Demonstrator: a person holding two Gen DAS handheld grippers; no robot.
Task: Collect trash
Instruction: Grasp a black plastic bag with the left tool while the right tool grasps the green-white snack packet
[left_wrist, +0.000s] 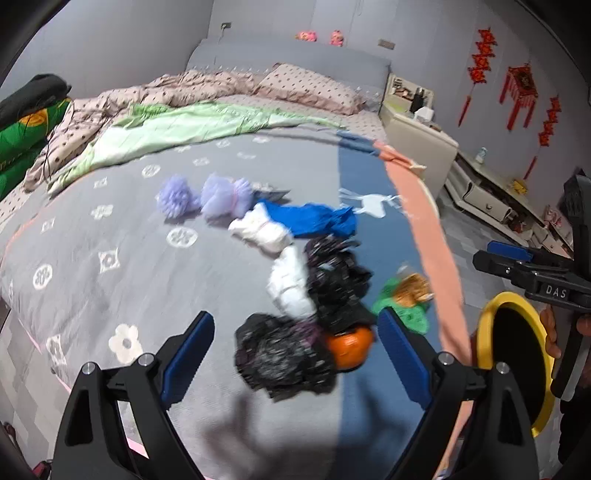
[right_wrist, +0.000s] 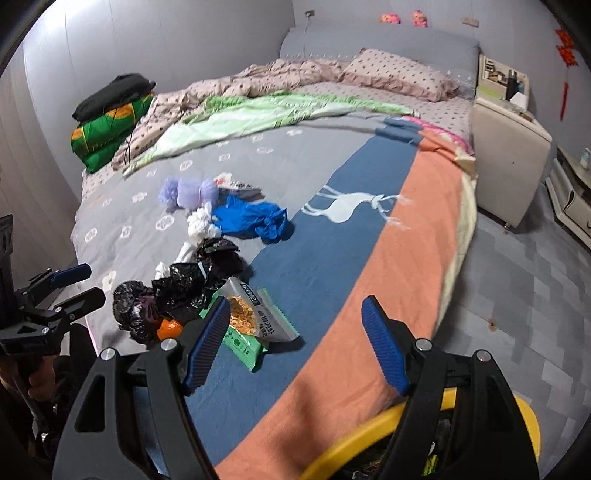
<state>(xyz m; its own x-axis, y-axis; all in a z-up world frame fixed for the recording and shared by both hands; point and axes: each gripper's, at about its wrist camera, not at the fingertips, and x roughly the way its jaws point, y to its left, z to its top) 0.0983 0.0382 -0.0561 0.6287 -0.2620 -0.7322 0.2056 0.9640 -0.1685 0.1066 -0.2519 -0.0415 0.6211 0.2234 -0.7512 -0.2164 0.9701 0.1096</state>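
Trash lies in a loose line on the bed's grey blanket (left_wrist: 110, 206). My left gripper (left_wrist: 295, 350) hovers open just above a crumpled black bag (left_wrist: 284, 358) and an orange (left_wrist: 351, 345), touching neither. Behind them are another black bag (left_wrist: 340, 277), white tissue (left_wrist: 288, 284), a blue glove (left_wrist: 314, 219) and purple mesh balls (left_wrist: 218, 195). My right gripper (right_wrist: 295, 343) stands open and empty over the blanket's blue and orange stripes, beside a snack packet (right_wrist: 251, 314) on a green wrapper (right_wrist: 240, 345). A yellow-rimmed bin (right_wrist: 369, 430) sits below it.
The left gripper (right_wrist: 86, 284) shows at the left edge of the right wrist view, and the right gripper (left_wrist: 487, 254) at the right edge of the left wrist view. A rumpled quilt (right_wrist: 280, 77) and pillow (right_wrist: 395, 72) lie at the bed's head, folded bedding (right_wrist: 107, 129) at far left, a nightstand (right_wrist: 509, 147) to the right.
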